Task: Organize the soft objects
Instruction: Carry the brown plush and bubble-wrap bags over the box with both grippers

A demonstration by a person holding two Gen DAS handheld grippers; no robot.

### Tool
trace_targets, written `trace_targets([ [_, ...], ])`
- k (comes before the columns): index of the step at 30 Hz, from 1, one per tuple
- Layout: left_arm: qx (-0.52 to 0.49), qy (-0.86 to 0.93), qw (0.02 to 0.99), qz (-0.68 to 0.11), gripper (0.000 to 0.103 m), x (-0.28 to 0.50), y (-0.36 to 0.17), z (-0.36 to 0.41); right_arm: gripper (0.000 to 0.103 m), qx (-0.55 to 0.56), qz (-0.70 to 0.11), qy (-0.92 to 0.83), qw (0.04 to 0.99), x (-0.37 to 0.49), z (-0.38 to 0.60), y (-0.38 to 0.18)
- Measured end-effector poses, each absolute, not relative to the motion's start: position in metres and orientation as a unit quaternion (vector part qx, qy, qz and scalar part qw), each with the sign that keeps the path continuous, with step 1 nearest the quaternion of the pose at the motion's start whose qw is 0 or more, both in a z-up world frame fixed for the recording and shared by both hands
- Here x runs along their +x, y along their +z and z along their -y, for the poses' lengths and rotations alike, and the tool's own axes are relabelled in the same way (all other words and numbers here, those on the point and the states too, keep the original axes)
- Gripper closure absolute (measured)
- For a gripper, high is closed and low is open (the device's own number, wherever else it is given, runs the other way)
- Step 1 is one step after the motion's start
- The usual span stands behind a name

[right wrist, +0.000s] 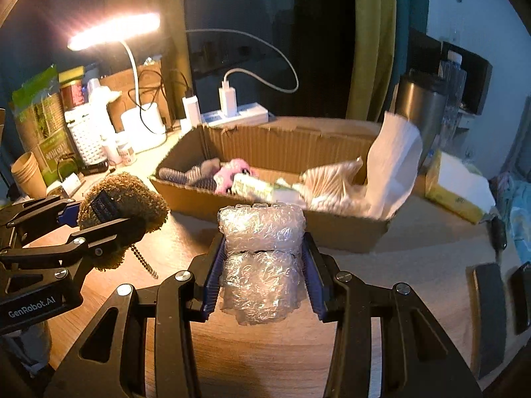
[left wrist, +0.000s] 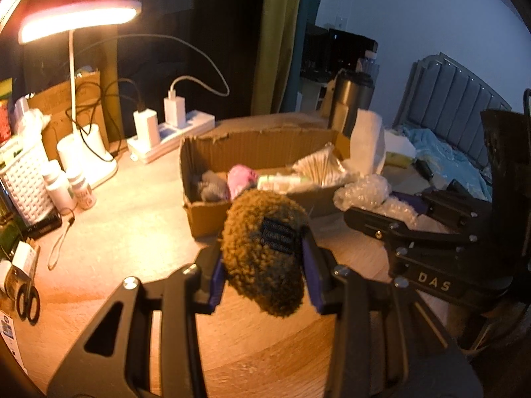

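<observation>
My left gripper (left wrist: 264, 265) is shut on a fuzzy brown plush pouch (left wrist: 262, 248) with a dark label, held above the desk in front of the cardboard box (left wrist: 212, 219). It also shows in the right wrist view (right wrist: 122, 199), with a bead chain hanging from it. My right gripper (right wrist: 264, 265) is shut on a wad of bubble wrap (right wrist: 262, 258), just before the box's front wall (right wrist: 332, 232). The box holds grey and pink soft items (right wrist: 229, 174), a green-white packet (right wrist: 255, 187) and a bag of cotton swabs (right wrist: 335, 179).
A lit desk lamp (left wrist: 79, 21), power strip with chargers (left wrist: 172, 129), white basket (left wrist: 23, 175) and small bottles (left wrist: 71, 185) stand at the left. Scissors (left wrist: 28, 301) lie at the front left. A steel flask (right wrist: 418, 109), tissues (right wrist: 458, 182) and dark flat objects (right wrist: 488, 318) are right.
</observation>
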State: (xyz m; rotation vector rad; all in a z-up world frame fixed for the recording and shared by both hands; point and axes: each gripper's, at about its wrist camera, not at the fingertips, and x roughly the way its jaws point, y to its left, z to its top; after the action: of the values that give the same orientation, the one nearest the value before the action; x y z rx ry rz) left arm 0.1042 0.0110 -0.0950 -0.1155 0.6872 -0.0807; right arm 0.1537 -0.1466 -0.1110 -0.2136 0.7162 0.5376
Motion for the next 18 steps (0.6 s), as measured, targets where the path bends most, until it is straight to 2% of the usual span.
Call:
trace_targets([
  [18,-0.068,-0.039,0.958,-0.276,0.062,0.113,-0.036,-0.020,0.057,-0.097,-0.294,0.266,0.913,0.166,0.150,-0.060],
])
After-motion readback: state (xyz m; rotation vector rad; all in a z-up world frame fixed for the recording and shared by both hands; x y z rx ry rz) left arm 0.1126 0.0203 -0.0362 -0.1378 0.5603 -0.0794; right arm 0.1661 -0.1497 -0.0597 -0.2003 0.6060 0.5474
